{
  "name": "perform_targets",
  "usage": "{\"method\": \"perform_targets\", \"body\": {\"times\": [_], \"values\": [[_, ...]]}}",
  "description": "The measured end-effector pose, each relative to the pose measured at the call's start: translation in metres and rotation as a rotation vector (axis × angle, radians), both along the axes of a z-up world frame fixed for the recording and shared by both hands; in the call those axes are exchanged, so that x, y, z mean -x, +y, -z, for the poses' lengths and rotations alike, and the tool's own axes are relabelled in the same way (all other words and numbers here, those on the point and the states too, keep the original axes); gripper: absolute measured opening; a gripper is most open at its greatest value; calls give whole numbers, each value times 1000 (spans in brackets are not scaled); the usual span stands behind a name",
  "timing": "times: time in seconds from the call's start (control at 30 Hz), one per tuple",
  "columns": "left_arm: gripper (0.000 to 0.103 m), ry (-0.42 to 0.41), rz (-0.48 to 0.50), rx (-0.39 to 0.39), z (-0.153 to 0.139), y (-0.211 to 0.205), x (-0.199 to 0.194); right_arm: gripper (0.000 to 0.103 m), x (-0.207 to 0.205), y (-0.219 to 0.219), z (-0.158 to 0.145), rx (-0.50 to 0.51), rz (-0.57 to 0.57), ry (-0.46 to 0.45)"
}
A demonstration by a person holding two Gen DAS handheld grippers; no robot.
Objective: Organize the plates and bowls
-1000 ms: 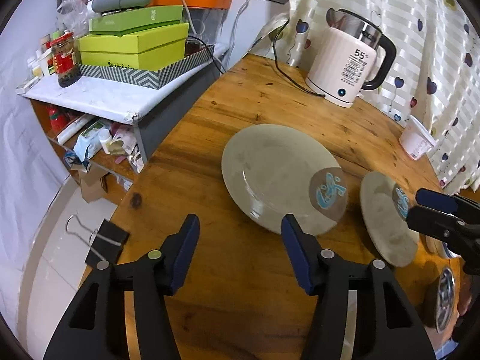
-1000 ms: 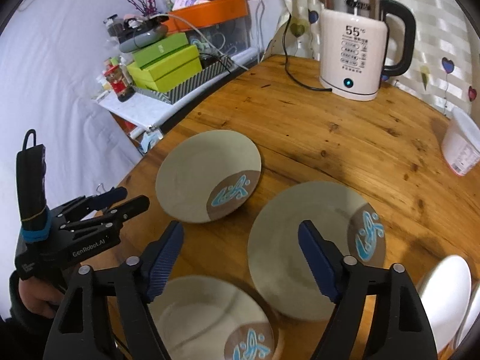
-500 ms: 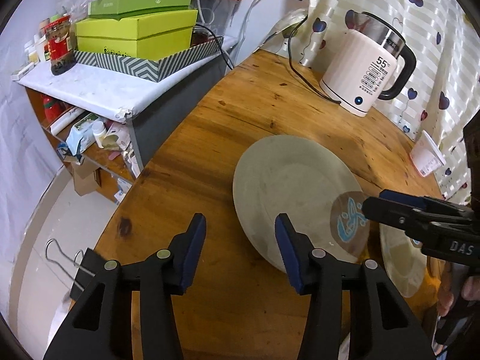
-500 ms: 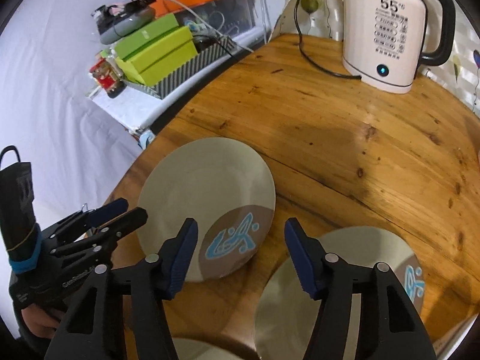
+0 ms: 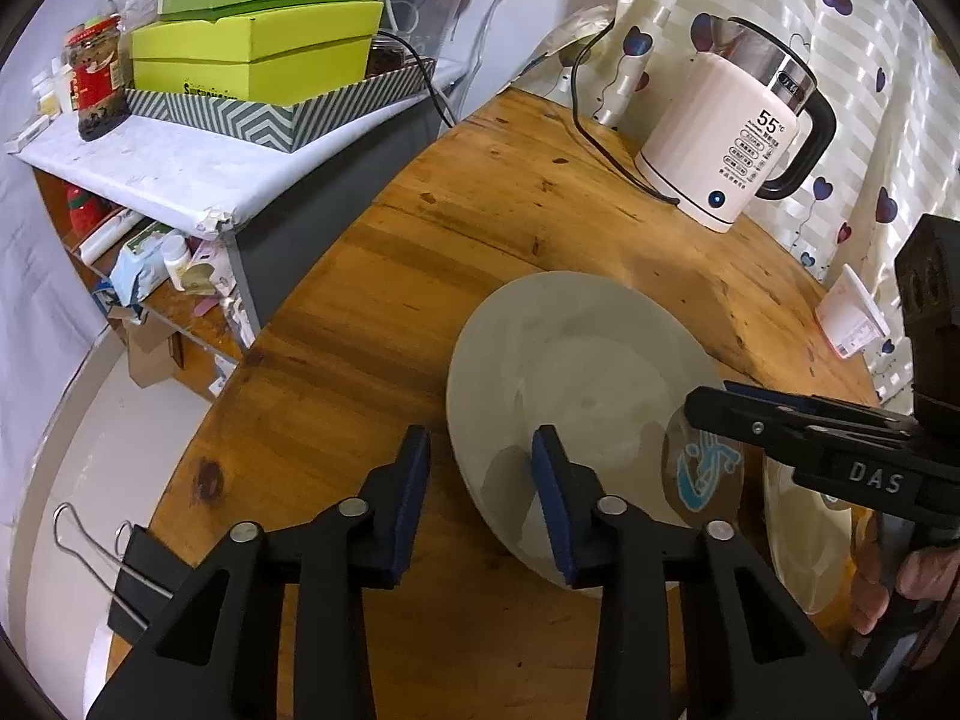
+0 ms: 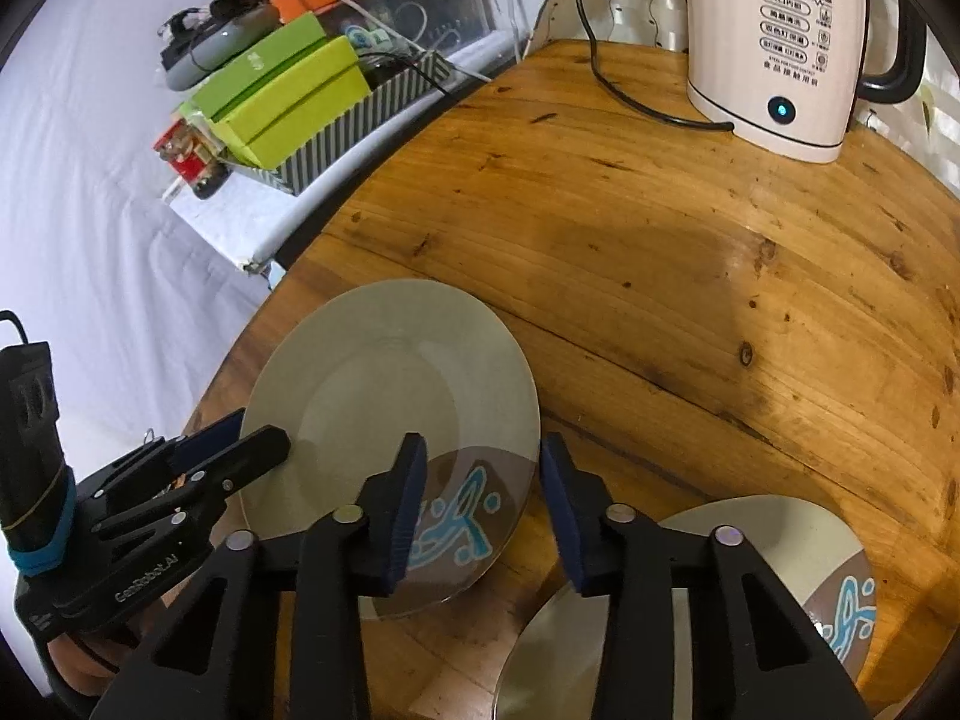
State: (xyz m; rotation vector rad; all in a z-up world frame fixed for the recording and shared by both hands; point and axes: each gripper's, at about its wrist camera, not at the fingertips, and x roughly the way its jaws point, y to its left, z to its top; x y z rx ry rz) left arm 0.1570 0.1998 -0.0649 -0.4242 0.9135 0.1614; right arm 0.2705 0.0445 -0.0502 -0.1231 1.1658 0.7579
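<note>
A grey plate (image 5: 576, 372) with a brown patch and blue pattern lies on the round wooden table (image 5: 480, 228); it also shows in the right wrist view (image 6: 390, 396). My left gripper (image 5: 480, 462) is open, its jaws astride the plate's near-left rim. My right gripper (image 6: 483, 474) is open, its jaws astride the plate's patterned edge; it also shows in the left wrist view (image 5: 780, 420). A second patterned plate (image 6: 720, 570) lies at the lower right, partly hidden by my right finger.
A white kettle (image 5: 738, 150) with its cord stands at the table's far side. A white cup (image 5: 852, 318) sits near the curtain. A shelf with green boxes (image 5: 252, 54) and a jar stands left of the table. A binder clip (image 5: 120, 576) is at the table's near-left edge.
Both grippers have moved in on the grey plate from opposite sides. Their jaws have narrowed and now straddle its rim.
</note>
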Motion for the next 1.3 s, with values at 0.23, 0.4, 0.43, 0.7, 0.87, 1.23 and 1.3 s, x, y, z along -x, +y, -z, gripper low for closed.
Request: {"method": "perform_targets", "body": {"times": [0.23, 0.4, 0.43, 0.7, 0.87, 1.23, 1.3], "values": [[30, -3, 7, -5, 0, -3, -2, 33, -2, 0, 4, -2, 1, 6], [30, -2, 2, -13, -3, -3, 0, 33, -2, -1, 3, -5, -1, 9], [30, -4, 1, -14, -4, -2, 1, 33, -2, 0, 3, -6, -3, 6], [30, -24, -6, -30, -20, -2, 9, 33, 6, 1, -9, -7, -6, -4], [30, -28, -7, -32, -26, -4, 14, 33, 11, 0, -16, -12, -5, -10], [30, -57, 21, -49, -50, -22, 34, 33, 32, -16, -39, -7, 10, -23], [30, -58, 27, -50, -52, -27, 38, 33, 37, -22, -41, -5, 16, -20]]}}
